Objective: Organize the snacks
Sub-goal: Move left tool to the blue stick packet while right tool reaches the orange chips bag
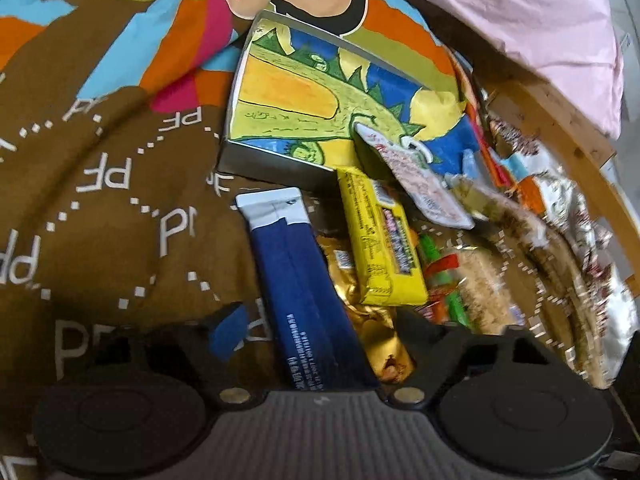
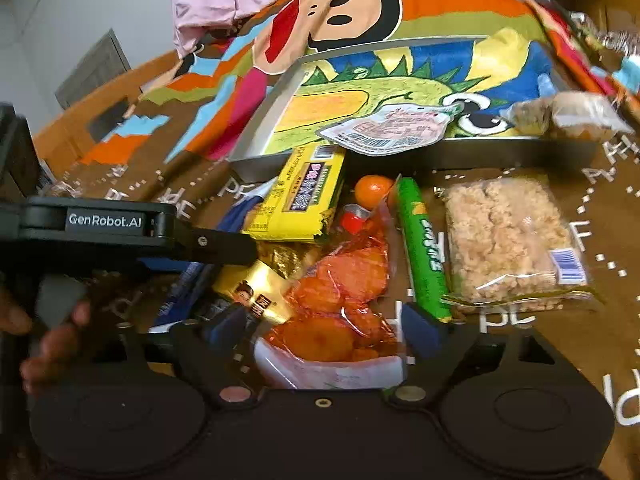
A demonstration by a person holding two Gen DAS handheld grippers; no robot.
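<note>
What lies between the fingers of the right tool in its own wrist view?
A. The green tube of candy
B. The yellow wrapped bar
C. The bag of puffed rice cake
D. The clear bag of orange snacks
D: in the right wrist view the clear bag of orange snacks lies between the right tool's fingers, while the green tube lies just outside the right-hand finger.

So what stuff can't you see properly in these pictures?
- Gold packet, left wrist view: mostly covered by the blue packet and yellow packet.
- Snacks at the right edge, left wrist view: blurred, unreadable.
- Blue packet, right wrist view: hidden behind the left gripper.
- Orange snack bag, right wrist view: its bottom is cut off by the right gripper; whether the pads touch it is unclear.
</note>
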